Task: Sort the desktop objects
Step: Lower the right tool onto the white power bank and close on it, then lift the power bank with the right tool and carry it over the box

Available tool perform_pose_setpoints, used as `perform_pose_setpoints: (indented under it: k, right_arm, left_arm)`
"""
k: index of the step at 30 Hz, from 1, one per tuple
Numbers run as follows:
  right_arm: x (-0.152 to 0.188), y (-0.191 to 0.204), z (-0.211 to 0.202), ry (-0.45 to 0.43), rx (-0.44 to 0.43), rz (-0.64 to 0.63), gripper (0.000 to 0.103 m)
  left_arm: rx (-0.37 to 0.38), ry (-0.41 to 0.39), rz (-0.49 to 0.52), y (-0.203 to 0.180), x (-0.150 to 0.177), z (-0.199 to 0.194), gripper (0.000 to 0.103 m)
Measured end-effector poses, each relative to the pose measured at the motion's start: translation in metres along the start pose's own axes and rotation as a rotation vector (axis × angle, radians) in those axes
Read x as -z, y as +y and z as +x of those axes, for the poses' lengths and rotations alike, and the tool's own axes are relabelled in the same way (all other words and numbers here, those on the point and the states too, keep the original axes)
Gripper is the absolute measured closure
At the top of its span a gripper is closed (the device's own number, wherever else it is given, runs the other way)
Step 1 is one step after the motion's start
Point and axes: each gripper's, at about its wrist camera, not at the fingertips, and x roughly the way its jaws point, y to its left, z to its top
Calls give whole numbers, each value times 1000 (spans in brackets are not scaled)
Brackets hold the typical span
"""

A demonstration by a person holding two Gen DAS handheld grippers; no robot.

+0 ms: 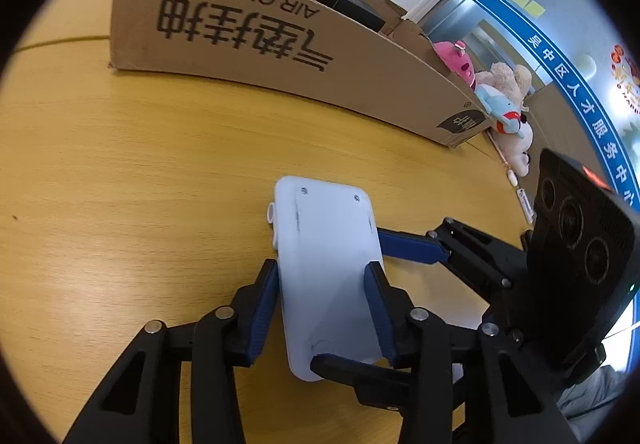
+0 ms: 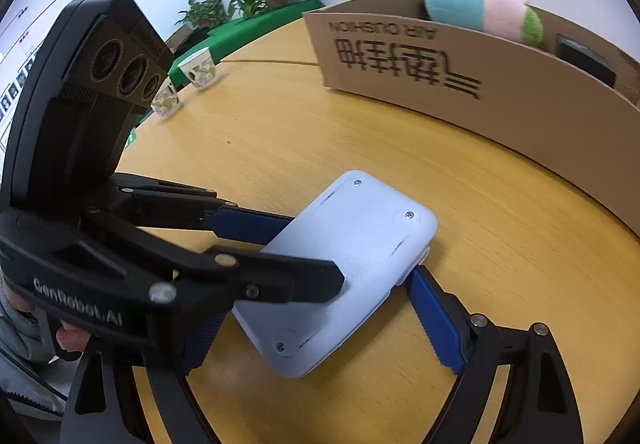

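The white plastic device (image 1: 328, 276) lies screw-side up on the wooden counter (image 1: 140, 172), in front of the cardboard box (image 1: 280, 44). The left tool (image 1: 320, 284) pinches its long sides. The right tool (image 2: 316, 296) is spread wide around it.

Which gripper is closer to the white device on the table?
Left. The left gripper has its pads against both long sides of the white device. The right gripper straddles it with jaws wide open, one pad near its edge.
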Motion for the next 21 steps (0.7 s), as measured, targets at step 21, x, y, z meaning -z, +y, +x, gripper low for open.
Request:
perform_pose_setpoints:
  k: [21]
  right_arm:
    - [17, 11, -7, -3, 134, -75, 9]
  left_arm:
    - [-6, 20, 2, -23, -3, 13, 63]
